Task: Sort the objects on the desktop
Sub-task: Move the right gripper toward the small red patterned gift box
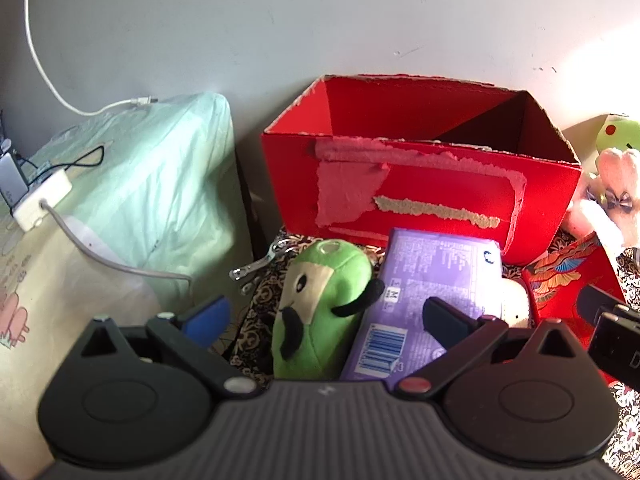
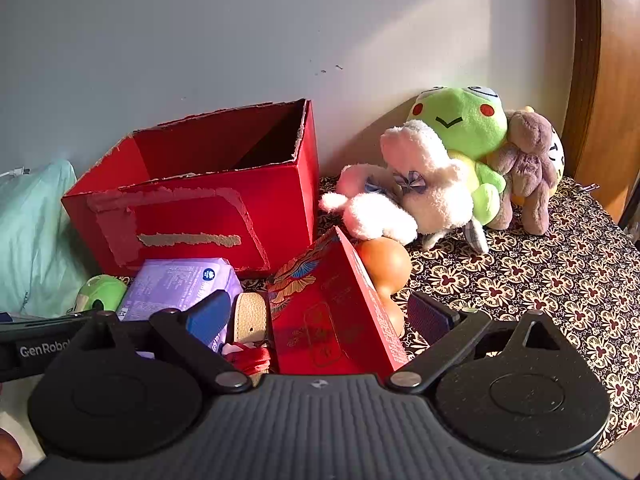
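An open-topped red cardboard box (image 1: 420,184) (image 2: 192,200) stands against the wall. In front of it lie a small green plush (image 1: 320,300) (image 2: 100,292) and a purple packet (image 1: 432,280) (image 2: 180,280). My left gripper (image 1: 328,316) is open, and both of them lie between its blue pads. My right gripper (image 2: 322,314) is open too, its fingers on either side of a tilted flat red gift box (image 2: 332,320) (image 1: 568,280). Beside that box lie a tan strap (image 2: 250,316) and a red cord (image 2: 256,360). An orange gourd-shaped object (image 2: 384,268) sits behind it.
A green frog plush (image 2: 460,128), a white plush (image 2: 420,196) and a brown bear (image 2: 528,168) are piled at the back right on the patterned cloth (image 2: 540,280). Keys (image 1: 256,268) lie left of the green plush. A pale green bag (image 1: 160,184), a white charger (image 1: 40,204) and cables fill the left.
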{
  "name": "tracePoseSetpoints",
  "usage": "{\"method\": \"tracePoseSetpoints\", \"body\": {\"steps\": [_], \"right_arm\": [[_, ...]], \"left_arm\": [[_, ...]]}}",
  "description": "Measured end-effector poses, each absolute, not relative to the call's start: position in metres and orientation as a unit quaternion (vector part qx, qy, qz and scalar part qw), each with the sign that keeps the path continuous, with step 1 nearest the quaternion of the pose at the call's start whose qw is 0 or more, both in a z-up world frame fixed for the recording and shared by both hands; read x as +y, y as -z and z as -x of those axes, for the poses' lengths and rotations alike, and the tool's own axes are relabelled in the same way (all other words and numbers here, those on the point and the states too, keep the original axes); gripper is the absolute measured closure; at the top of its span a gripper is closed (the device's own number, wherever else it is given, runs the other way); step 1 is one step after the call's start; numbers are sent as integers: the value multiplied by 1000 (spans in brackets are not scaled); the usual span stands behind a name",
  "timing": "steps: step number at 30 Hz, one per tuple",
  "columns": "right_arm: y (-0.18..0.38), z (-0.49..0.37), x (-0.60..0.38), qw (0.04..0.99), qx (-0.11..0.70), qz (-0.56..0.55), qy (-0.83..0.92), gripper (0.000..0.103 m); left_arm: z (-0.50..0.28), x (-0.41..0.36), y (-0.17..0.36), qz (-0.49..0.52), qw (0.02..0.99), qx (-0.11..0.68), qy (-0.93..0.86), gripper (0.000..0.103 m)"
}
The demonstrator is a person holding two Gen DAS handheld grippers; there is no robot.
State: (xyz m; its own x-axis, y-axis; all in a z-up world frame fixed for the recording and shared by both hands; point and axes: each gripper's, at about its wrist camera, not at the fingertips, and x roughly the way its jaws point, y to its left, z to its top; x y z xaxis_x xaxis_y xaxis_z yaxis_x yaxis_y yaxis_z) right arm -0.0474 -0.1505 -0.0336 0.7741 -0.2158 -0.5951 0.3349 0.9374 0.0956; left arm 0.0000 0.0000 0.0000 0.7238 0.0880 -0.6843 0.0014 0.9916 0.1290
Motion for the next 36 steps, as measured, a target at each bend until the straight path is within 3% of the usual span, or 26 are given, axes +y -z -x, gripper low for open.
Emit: {"method": "tracePoseSetpoints", "body": {"steps": [36], "right_arm": [[34,51,-160,939,298,-118,123,8]], "left_arm": [[0,-1,10,-54,920,389,-24,1]]}}
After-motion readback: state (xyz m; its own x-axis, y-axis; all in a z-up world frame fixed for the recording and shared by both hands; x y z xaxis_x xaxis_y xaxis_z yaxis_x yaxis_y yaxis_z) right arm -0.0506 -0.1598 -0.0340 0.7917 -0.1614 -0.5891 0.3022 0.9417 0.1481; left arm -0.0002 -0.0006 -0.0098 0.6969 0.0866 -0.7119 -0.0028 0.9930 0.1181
